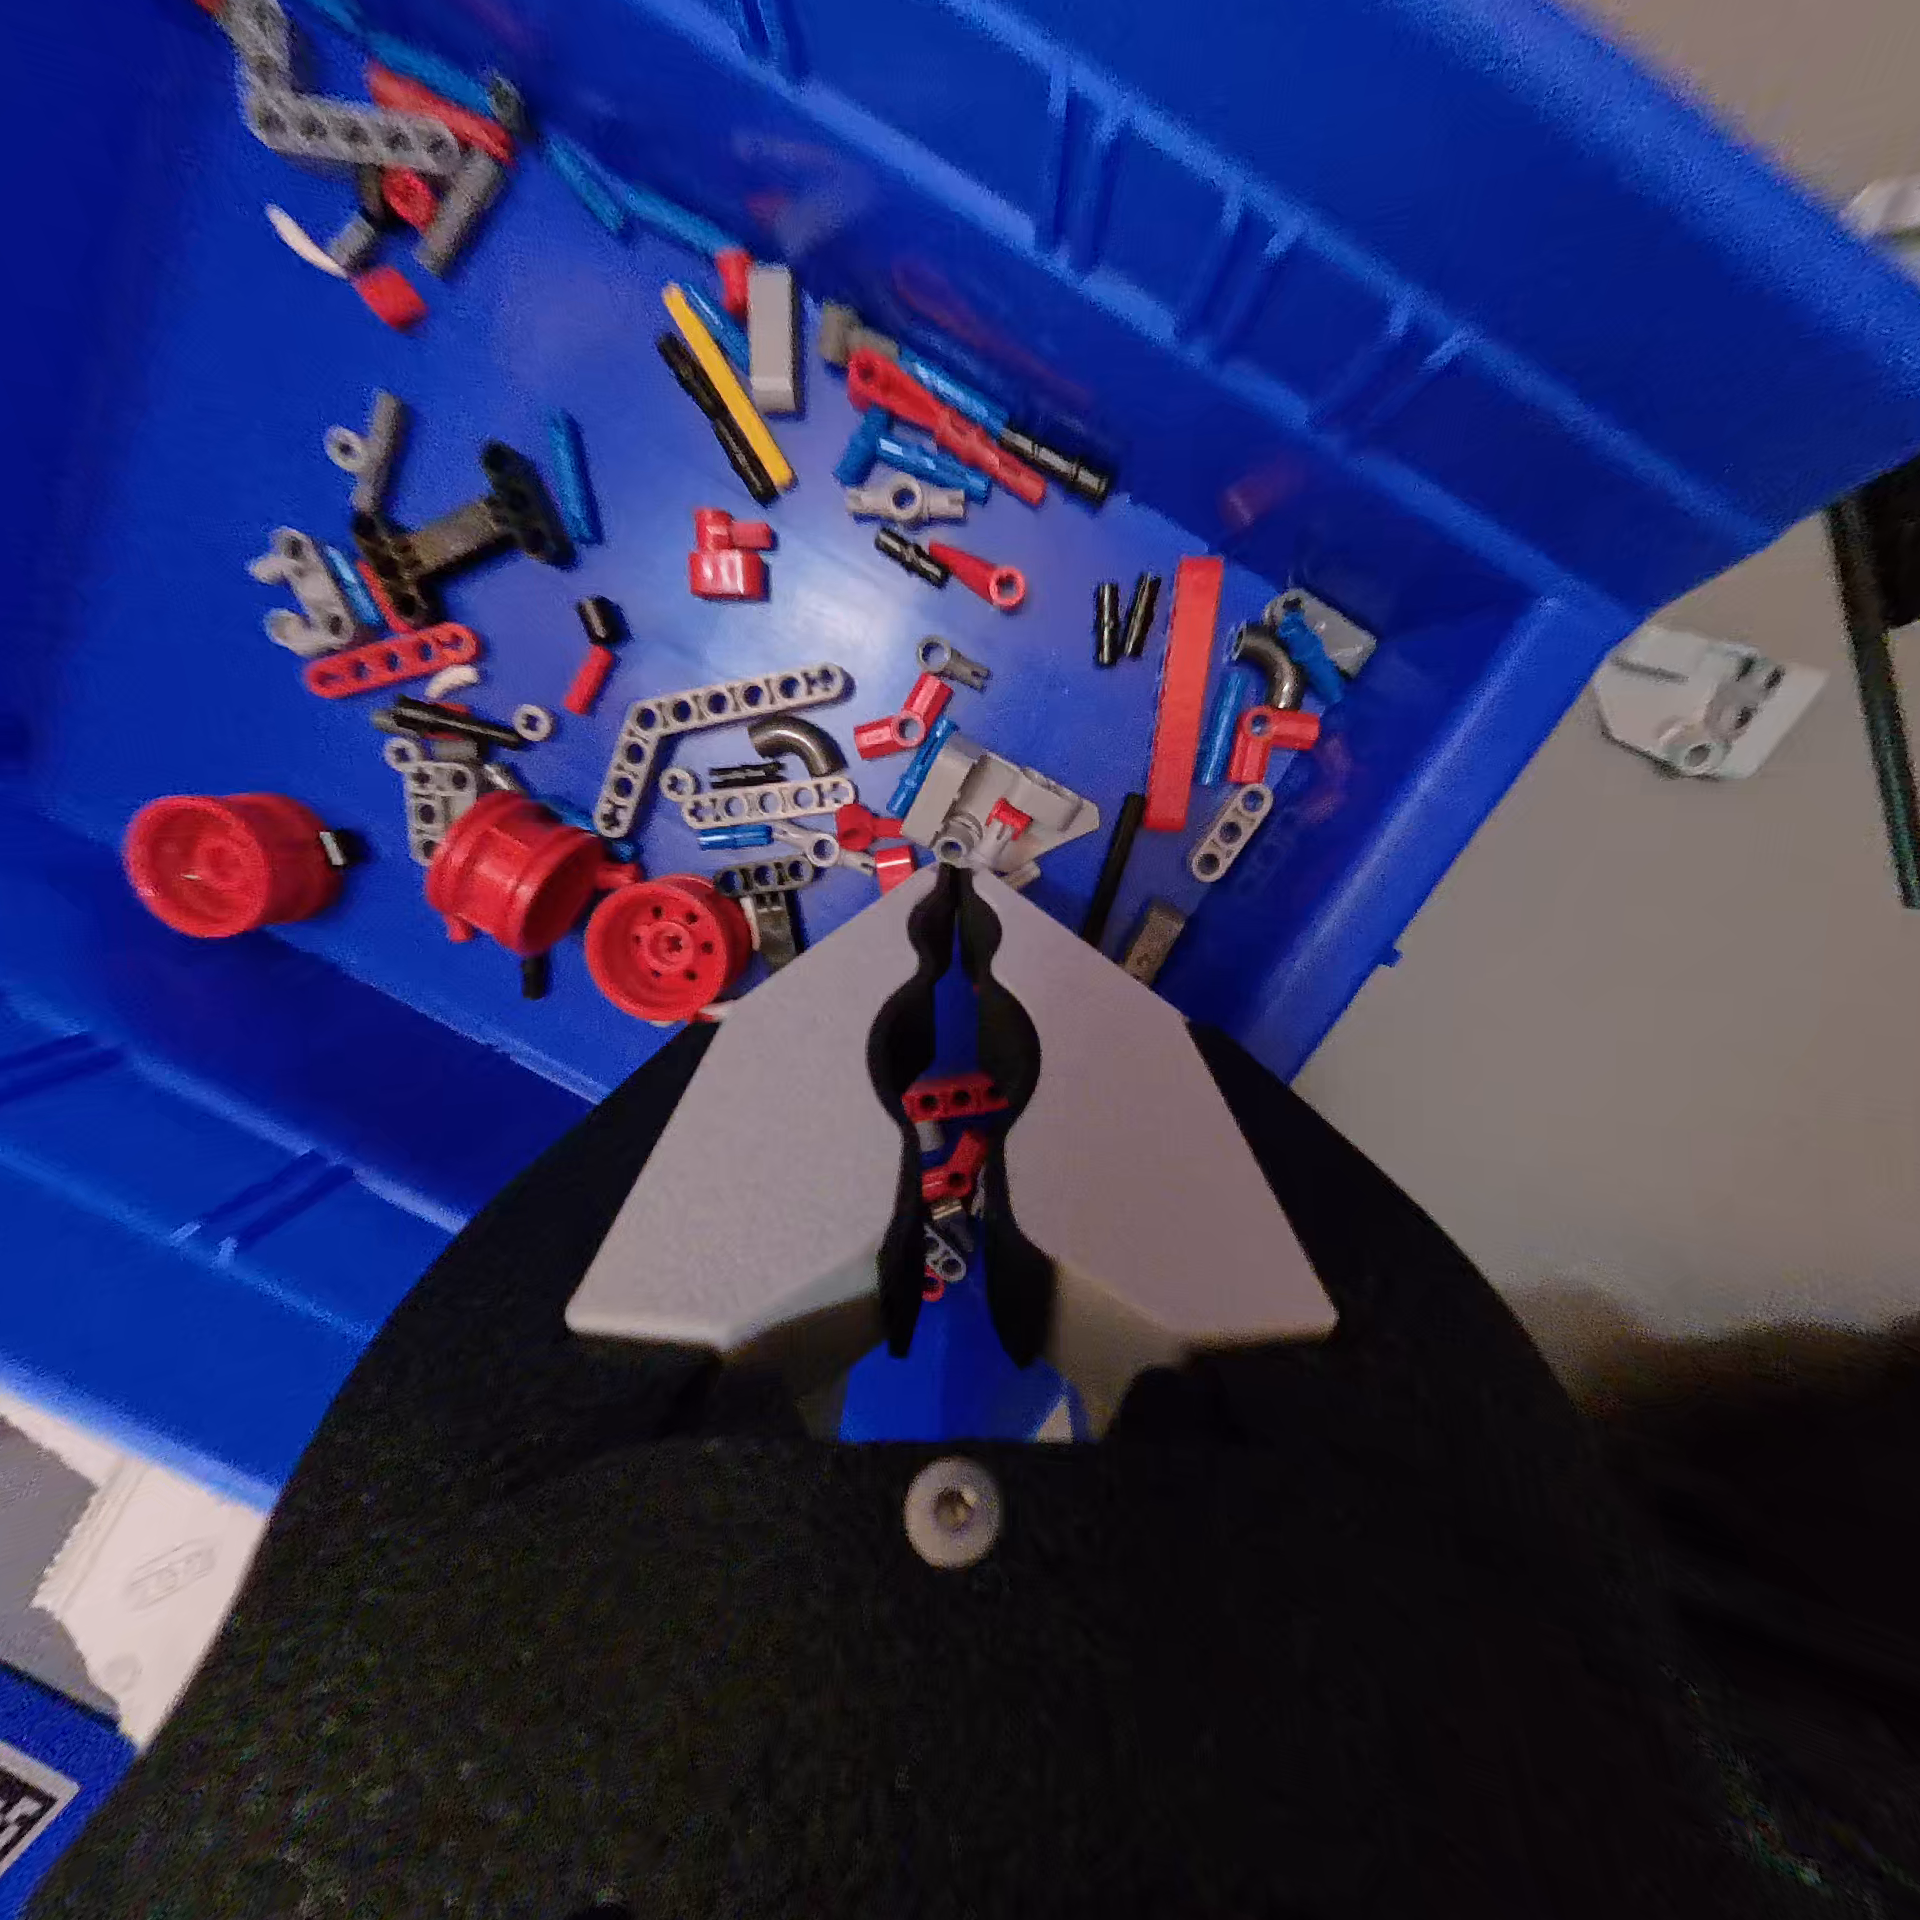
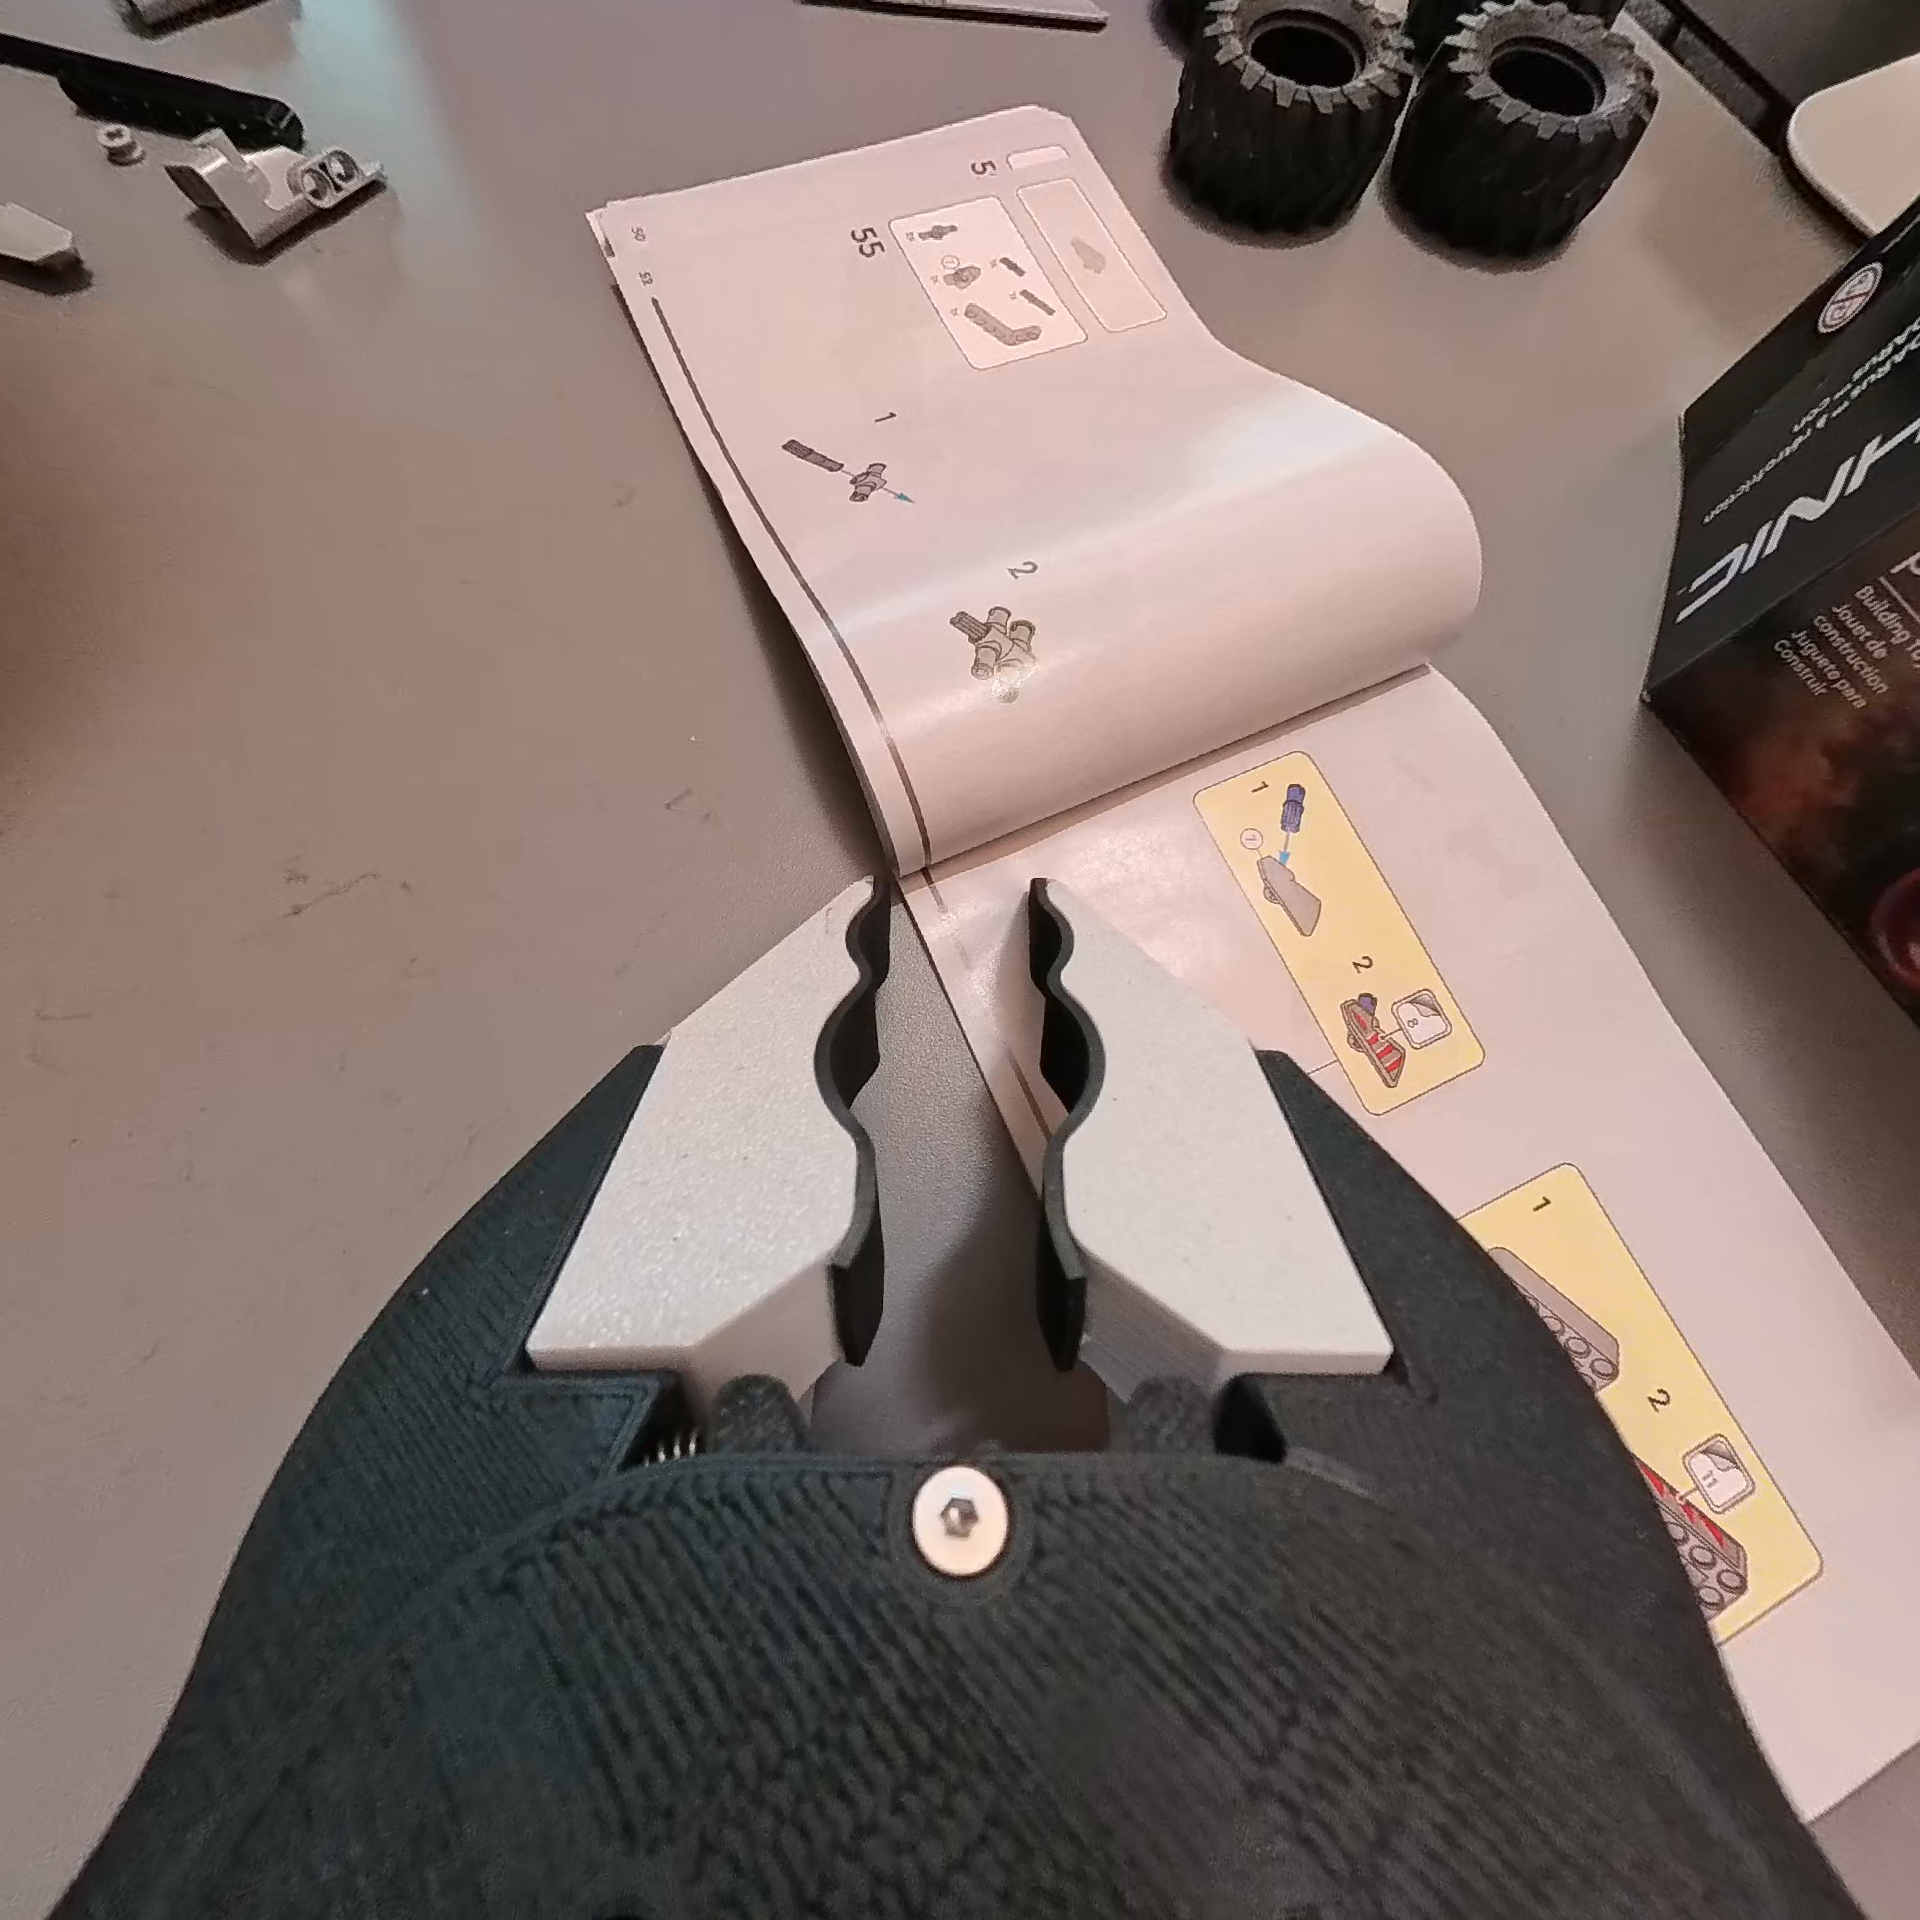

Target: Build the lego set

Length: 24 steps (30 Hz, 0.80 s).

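In the left wrist view my left gripper [image 1: 951, 883] is shut inside a blue bin [image 1: 1351, 312], its tips pinching the near edge of a grey panel piece [image 1: 1003, 800] with a grey pin on it. Around it lie many loose red, grey, blue and black Technic parts, including red wheel hubs [image 1: 665, 945] and a grey bent beam [image 1: 707, 717]. In the right wrist view my right gripper [image 2: 961, 904] is open and empty, held over the near edge of an open instruction booklet [image 2: 1039, 520] on the grey table [image 2: 312, 623].
Two black tyres [image 2: 1382, 135] stand at the back right, with a dark set box [image 2: 1808, 582] at the right edge. Grey panel parts [image 2: 275, 182] and a black beam [image 2: 156, 99] lie at the back left. Another grey panel [image 1: 1704, 717] lies outside the bin. To the black beam [image 2: 156, 99]: left tips about 20 centimetres, right tips about 25 centimetres.
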Each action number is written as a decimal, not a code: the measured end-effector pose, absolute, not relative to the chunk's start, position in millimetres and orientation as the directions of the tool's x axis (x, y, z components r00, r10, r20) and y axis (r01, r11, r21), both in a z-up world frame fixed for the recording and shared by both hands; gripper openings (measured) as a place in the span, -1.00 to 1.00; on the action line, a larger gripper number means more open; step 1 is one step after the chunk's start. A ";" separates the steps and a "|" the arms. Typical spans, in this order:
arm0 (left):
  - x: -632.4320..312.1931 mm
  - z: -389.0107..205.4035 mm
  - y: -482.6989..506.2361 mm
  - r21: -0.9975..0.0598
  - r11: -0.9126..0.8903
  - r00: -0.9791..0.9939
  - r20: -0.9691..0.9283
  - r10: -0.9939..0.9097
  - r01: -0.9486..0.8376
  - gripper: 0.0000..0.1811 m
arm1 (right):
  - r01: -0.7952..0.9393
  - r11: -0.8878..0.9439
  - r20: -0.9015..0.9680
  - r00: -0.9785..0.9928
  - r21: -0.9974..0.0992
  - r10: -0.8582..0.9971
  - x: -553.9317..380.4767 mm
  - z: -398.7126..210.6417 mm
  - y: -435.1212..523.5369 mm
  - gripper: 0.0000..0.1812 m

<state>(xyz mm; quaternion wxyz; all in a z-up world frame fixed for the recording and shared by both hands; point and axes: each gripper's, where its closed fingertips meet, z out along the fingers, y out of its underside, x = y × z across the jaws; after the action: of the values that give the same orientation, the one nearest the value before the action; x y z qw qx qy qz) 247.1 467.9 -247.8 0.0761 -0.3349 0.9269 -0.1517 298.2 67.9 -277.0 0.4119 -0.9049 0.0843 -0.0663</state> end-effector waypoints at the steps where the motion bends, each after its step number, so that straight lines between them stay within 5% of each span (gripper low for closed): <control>1: 248.3 -241.4 467.2 -0.361 0.723 -0.762 -0.049 -0.646 -0.589 -1.00 | -0.098 -0.646 0.050 0.977 -0.757 -0.207 298.2 -277.0 67.9 -0.72; 4: 246.2 -239.1 470.7 -0.360 0.731 -0.764 -0.072 -0.641 -0.580 -0.99 | -0.099 -0.646 0.049 0.977 -0.757 -0.207 298.3 -277.0 67.9 -0.72; 10: 239.4 -265.6 489.2 -0.190 0.755 -0.757 -0.079 -0.648 -0.627 -0.85 | -0.099 -0.646 0.050 0.977 -0.757 -0.207 298.2 -277.0 68.0 -0.72; 24: 216.7 -271.6 498.8 -0.109 0.711 -0.716 0.007 -0.698 -0.694 -0.79 | -0.102 -0.646 0.046 0.977 -0.757 -0.208 298.1 -276.9 68.2 -0.72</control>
<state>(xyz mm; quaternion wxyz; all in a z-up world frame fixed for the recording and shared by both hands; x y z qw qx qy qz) 216.7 498.8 -271.6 0.0172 -0.3764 0.9248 -0.0519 298.1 68.2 -276.9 0.4122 -0.9048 0.0855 -0.0642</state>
